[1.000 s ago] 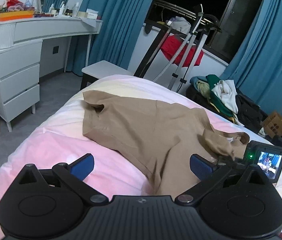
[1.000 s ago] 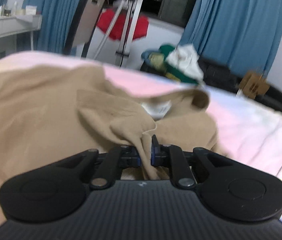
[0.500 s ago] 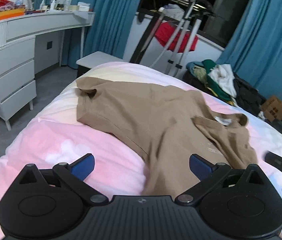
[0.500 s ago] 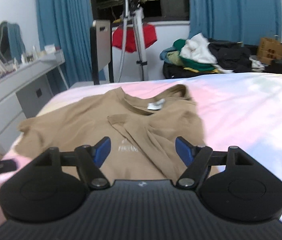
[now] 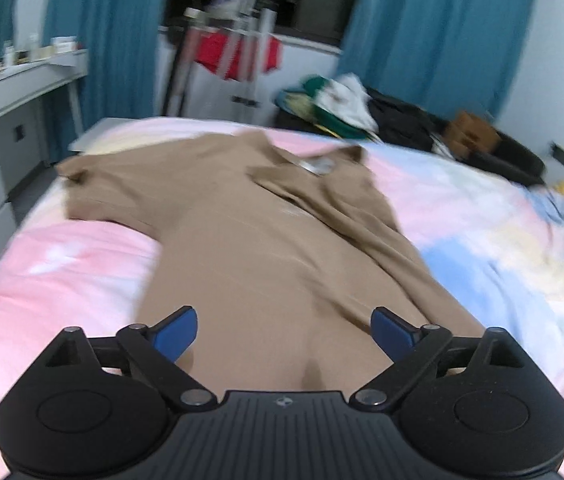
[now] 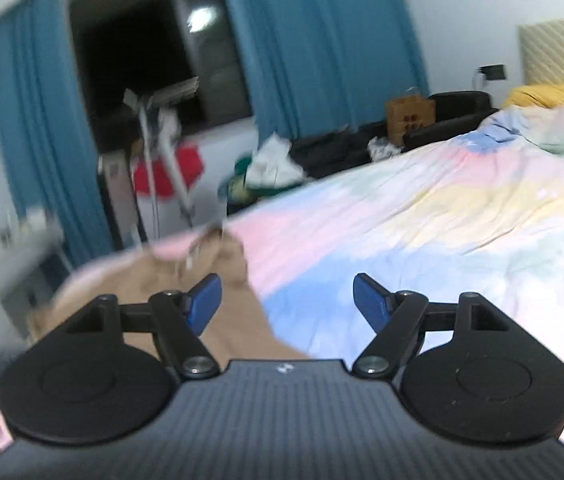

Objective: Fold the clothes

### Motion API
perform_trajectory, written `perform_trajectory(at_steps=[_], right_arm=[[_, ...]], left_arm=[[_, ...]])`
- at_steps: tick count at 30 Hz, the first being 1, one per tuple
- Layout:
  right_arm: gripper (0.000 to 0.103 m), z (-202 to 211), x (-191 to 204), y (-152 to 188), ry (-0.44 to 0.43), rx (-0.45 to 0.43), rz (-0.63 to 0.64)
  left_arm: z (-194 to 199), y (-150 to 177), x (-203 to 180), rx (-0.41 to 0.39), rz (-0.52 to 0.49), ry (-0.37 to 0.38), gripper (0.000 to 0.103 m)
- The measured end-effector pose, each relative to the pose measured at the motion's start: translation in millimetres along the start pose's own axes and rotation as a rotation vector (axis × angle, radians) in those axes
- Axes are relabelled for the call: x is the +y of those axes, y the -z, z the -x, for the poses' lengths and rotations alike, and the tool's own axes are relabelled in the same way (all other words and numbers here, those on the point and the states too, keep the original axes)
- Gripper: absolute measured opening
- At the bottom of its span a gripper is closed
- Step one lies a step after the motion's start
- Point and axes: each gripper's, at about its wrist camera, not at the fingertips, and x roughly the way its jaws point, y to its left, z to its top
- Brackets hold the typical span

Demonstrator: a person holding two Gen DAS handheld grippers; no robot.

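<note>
Shirt [image 5: 265,240], tan, lies spread on the bed [image 5: 482,240] toward its foot edge, collar toward the far side edge, one sleeve folded across the chest. Left gripper [image 5: 284,330] hovers over the hem, jaws closing, pads clear of the cloth. Right gripper [image 6: 288,300] stands released over the shirt's side edge, nothing between its fingers. Curtains [image 5: 434,32] hang beyond.

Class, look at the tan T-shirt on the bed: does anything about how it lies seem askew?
Yes. The tan T-shirt lies unevenly: its right side is folded over the front, while its left sleeve still sticks out.
</note>
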Motion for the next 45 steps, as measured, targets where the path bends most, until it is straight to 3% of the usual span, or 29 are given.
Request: perform_trajectory(at_steps=[5, 8, 12, 15, 20, 21, 24, 25, 33, 39, 42, 45], right_arm=[[0.074, 4.2, -33.4, -7.6, 0.089, -0.075, -0.134], [0.075, 15.4, -50.7, -10.1, 0.099, -0.138, -0.182], [0.075, 28.2, -63.7, -11.8, 0.165, -0.270, -0.179], [0.075, 25.6, -81.4, -9.2, 0.182, -0.295, -0.263], [0.075, 13.1, -102.0, -7.6, 0.162, -0.271, -0.364], [0.075, 10.6, -102.7, -7.5, 0.160, -0.264, -0.363], [0.075, 7.3, -103.3, -6.2, 0.153, -0.243, -0.359], [0.075, 7.6, -103.7, -6.4, 0.151, -0.239, -0.361], [0.075, 6.4, -93.7, -5.4, 0.117, -0.191, -0.352], [0.075, -2.7, -79.5, -4.4, 0.055, -0.106, -0.329], [0.075, -6.8, -72.1, -3.0, 0.035, -0.070, -0.317], [0.075, -10.3, -64.0, -0.9, 0.016, -0.038, -0.299]], left_arm=[[-18.5, 15.3, -64.3, 0.107, 0.015, 0.101, 0.087], [-34.1, 22.4, -102.2, 0.150, 0.040, 0.152, 0.080], [-60.7, 28.9, -150.8, 0.188, 0.048, 0.195, 0.074], [-85.2, 37.0, -179.4, 0.235, 0.049, 0.228, 0.069], [-126.4, 53.4, -194.5, 0.302, 0.106, 0.237, 0.047], [-132.1, 55.4, -196.3, 0.304, 0.105, 0.233, 0.037], [-131.9, 53.0, -189.5, 0.297, 0.111, 0.239, 0.008], [-128.6, 50.2, -182.9, 0.300, 0.126, 0.254, 0.006], [-78.2, 18.0, -107.4, 0.351, 0.102, 0.334, 0.006], [-81.8, 15.3, -33.7, 0.417, 0.145, 0.276, 0.007], [-91.6, 28.8, -14.1, 0.451, 0.163, 0.232, 0.008], [-89.8, 33.7, -9.9, 0.439, 0.163, 0.239, 0.016]])
